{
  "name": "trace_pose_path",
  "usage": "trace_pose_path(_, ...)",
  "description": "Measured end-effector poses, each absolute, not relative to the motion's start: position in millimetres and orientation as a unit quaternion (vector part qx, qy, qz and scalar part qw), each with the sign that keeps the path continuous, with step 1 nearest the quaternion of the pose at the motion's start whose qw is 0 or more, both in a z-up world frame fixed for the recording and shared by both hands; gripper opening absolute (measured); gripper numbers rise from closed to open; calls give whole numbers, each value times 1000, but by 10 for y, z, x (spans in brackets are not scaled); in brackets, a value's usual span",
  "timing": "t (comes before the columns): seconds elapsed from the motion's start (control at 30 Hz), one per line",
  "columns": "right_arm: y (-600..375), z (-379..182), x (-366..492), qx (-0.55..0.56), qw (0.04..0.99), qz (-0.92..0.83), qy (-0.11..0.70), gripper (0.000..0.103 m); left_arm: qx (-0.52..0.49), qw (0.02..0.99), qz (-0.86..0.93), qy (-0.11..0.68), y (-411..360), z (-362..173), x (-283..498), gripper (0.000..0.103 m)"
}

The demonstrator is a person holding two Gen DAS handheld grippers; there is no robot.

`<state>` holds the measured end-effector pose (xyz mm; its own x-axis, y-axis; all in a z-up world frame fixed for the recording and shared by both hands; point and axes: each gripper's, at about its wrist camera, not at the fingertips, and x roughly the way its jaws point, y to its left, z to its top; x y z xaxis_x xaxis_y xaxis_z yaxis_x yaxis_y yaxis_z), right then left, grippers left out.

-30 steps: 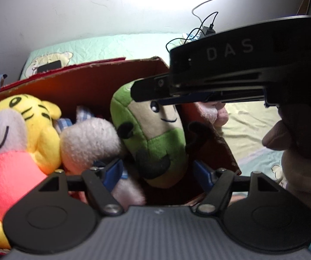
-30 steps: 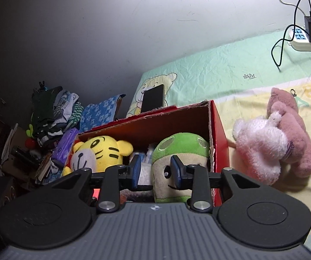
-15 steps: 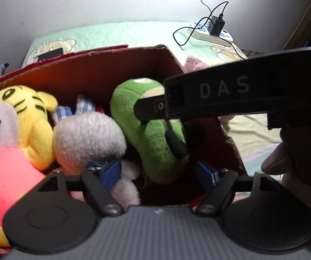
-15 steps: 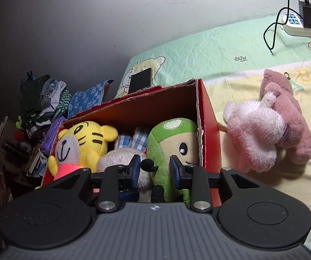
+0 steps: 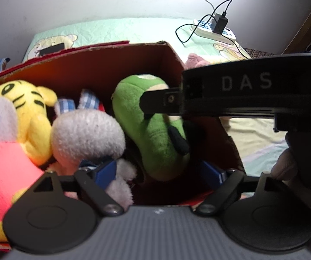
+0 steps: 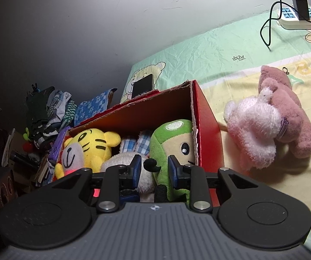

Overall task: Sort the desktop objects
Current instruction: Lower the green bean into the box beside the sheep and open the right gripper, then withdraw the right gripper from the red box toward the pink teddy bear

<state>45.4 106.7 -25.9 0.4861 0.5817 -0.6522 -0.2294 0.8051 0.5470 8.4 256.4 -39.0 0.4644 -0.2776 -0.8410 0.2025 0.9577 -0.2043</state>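
Observation:
A red cardboard box [image 6: 207, 127] holds a yellow tiger plush [image 6: 90, 145], a white plush [image 6: 120, 160] and a green plush [image 6: 172, 138]. They also show in the left wrist view: the tiger [image 5: 21, 117], the white plush [image 5: 88, 136], the green plush [image 5: 155, 130], the box [image 5: 103, 65]. My left gripper [image 5: 158, 171] is open over the box with the green plush between its fingers, not gripped. My right gripper [image 6: 152, 169] is part open and empty above the green plush. Its black body [image 5: 242, 91] crosses the left wrist view.
A pink and white plush [image 6: 270, 117] lies on the sheet right of the box. A phone [image 6: 142, 84] lies behind the box. A power strip with charger and cable [image 6: 300, 15] sits at the back right. Clothes and clutter [image 6: 47, 112] pile at the left.
The green plush has dropped and tipped deeper into the box. My right gripper has pulled back up and to the right, away from it. The left gripper has stayed open.

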Motion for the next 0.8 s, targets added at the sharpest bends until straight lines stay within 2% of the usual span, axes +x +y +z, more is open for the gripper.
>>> trace_pose_path(0.8, 938, -175, 354, 196, 844, 235, 440, 33, -18, 859, -101, 502, 2498, -278, 36, 89)
